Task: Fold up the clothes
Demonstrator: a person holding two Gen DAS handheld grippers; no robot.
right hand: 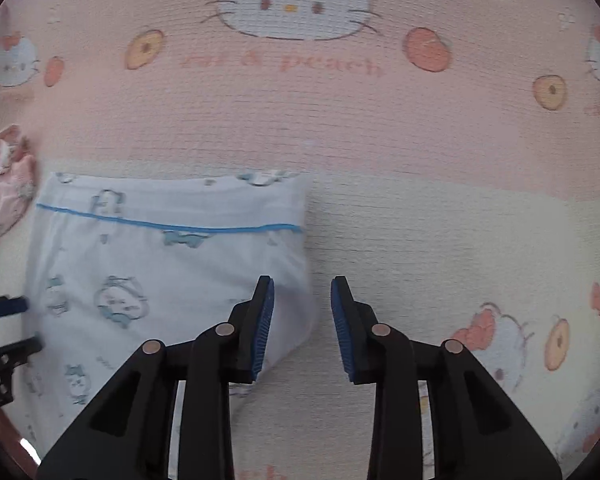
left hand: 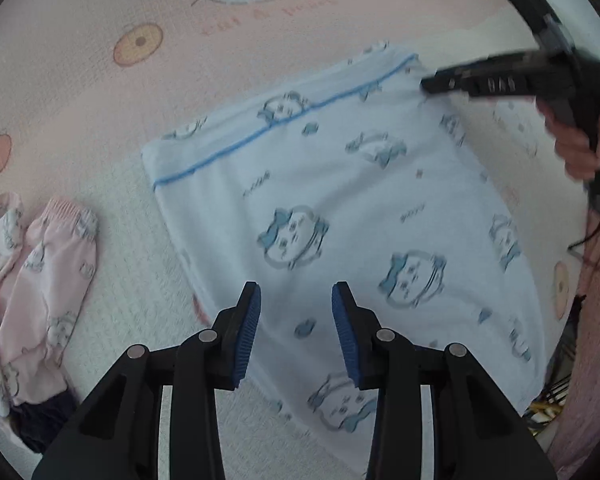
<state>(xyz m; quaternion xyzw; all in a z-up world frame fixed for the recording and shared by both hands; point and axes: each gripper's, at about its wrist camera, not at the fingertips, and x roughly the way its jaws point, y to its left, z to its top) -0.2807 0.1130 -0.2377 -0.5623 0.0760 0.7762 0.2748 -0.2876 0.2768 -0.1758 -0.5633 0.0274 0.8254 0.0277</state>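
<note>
Both spread, left gripper [left hand: 296, 328] over the flat blue garment [left hand: 340, 208], right gripper [right hand: 302, 324] at its edge; risks pinching one layer, skewing any fold

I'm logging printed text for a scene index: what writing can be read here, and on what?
"& peach", pink print on the pink cat-print mat; the word before it is too blurred to read.
Small script words on the light blue garment: too small and blurred.
The left gripper and right gripper bear no writing.
</note>
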